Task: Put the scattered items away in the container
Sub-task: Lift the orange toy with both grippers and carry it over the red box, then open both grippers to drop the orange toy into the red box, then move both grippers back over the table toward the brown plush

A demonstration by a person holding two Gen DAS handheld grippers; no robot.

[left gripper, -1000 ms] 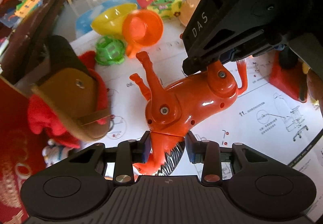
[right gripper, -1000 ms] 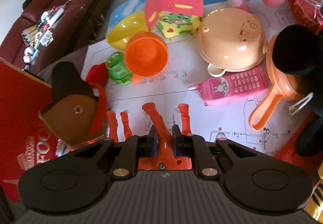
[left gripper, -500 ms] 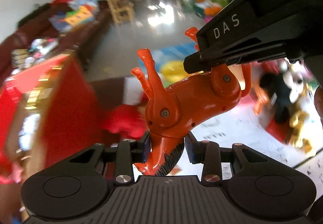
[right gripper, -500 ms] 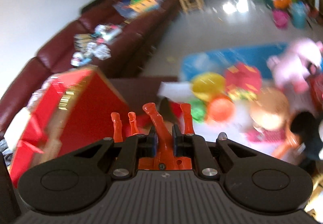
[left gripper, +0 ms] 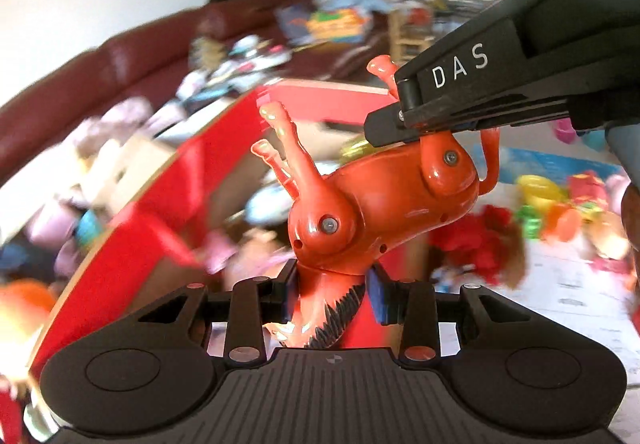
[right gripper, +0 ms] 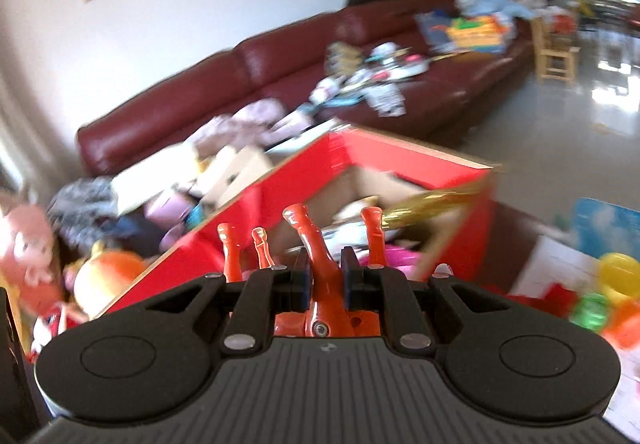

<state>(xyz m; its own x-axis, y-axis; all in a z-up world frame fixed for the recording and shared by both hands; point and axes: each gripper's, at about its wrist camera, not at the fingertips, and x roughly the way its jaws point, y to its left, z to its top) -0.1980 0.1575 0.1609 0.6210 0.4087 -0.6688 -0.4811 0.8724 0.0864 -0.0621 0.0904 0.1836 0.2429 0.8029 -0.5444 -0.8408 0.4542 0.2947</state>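
Horse [left gripper: 384,203], a glossy orange plastic toy with rounded haunches, screw-pinned joints and a black toothed mane, hangs upside down in the air with its four slim legs pointing up. The left gripper [left gripper: 332,296] is clamped on its neck, blue pads pressing either side. The right gripper [right gripper: 325,280] is closed tight on one hind leg; in the left view its black fingers [left gripper: 400,123] come in from the right above the haunch. Beyond the legs stands the box [right gripper: 280,187], red cardboard with brown inner walls, open-topped and holding blurred toys. A dark red leather sofa [right gripper: 280,83] strewn with clutter runs behind it.
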